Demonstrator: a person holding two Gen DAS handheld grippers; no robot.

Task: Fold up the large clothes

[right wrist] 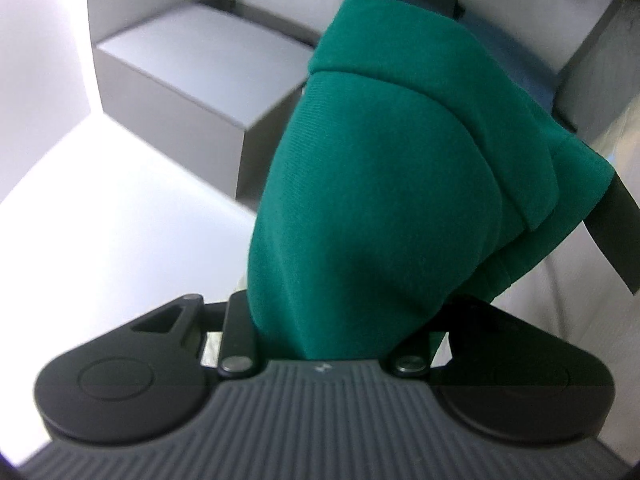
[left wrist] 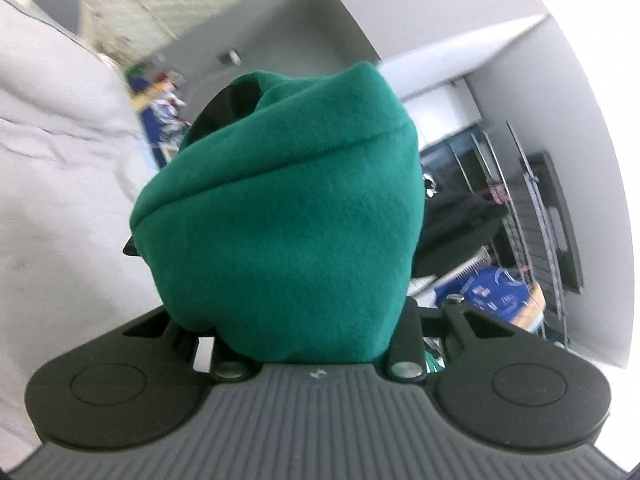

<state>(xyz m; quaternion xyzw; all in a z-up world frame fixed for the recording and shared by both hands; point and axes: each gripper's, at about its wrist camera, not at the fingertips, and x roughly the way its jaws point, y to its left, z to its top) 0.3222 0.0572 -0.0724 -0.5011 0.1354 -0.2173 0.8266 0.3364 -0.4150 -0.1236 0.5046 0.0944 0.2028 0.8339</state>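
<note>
We see bright, pale room surfaces behind everything: in the right wrist view a white boxy ledge (right wrist: pixel 188 76) juts out at the upper left, and in the left wrist view a wall (left wrist: pixel 420 8) and ceiling tilt steeply across the top.

Along the left edge of the left wrist view hangs a broad expanse of pale grey fabric (left wrist: pixel 56 152), creased and out of focus. At the right edge stands a dark metal rack (left wrist: pixel 536 216), with blurred blue and white items below it.

The green garment (left wrist: pixel 288 216) fills the middle of both views. In the left wrist view we see it bunched into a thick rounded bundle with a stitched hem running across it, wrapped over the left gripper (left wrist: pixel 280 312) so that the fingers are covered; only a small dark tip pokes out at the left of the cloth. The jaws stand narrow, closed on the cloth.

In the right wrist view the same green garment (right wrist: pixel 392 184) is gathered in layered folds over the right gripper (right wrist: pixel 344 320), whose jaws also stand narrow, clamped on the fabric. A flat black strip (right wrist: pixel 616 232) sticks out from under the folds at the right.
</note>
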